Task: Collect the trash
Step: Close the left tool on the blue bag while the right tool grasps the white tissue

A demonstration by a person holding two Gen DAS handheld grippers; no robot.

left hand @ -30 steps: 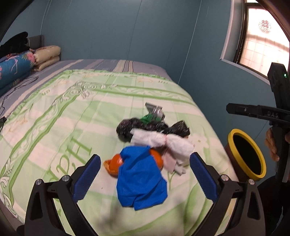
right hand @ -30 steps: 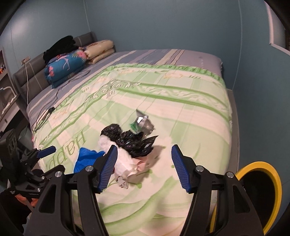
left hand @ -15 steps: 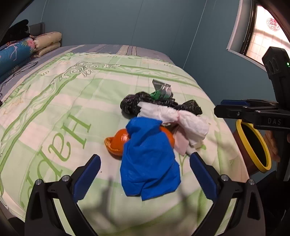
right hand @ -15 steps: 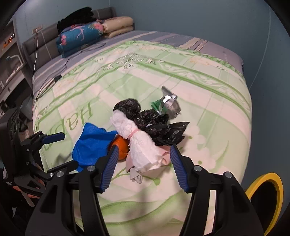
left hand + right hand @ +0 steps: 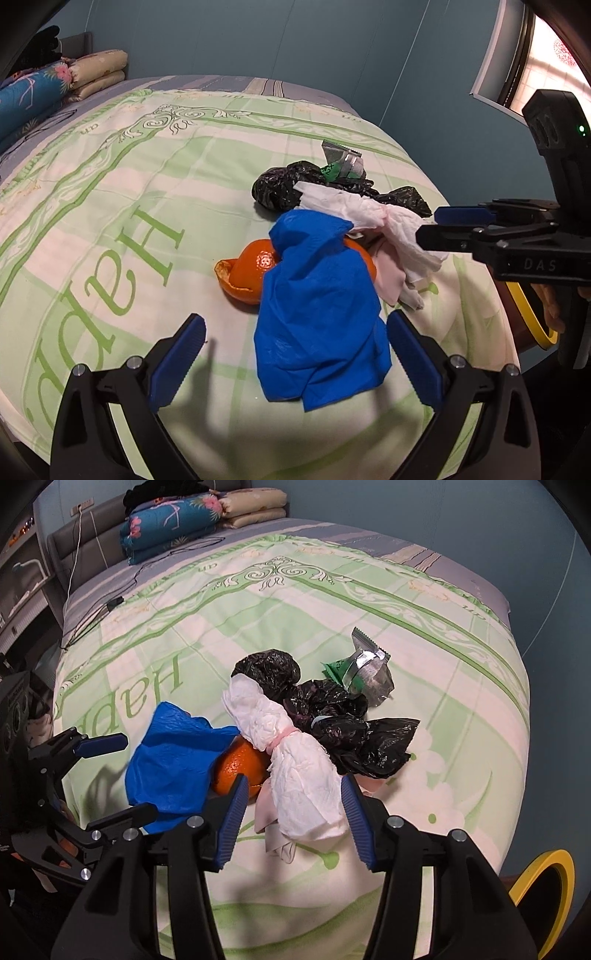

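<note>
Trash pile on the bed: right hand-held gripper, jaws just narrowing, straddles the white tissue wad ungripped; left hand-held gripper gapes empty around the blue bag. Next: pinch, lift.

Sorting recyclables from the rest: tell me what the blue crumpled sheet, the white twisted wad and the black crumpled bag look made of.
Blue crumpled sheet: probably thin plastic film; soft folds, faint sheen.
White twisted wad: looks like tissue paper; matte, finely wrinkled, cinched by a pink band.
Black crumpled bag: thin plastic; glossy highlights on sharp creases.
</note>
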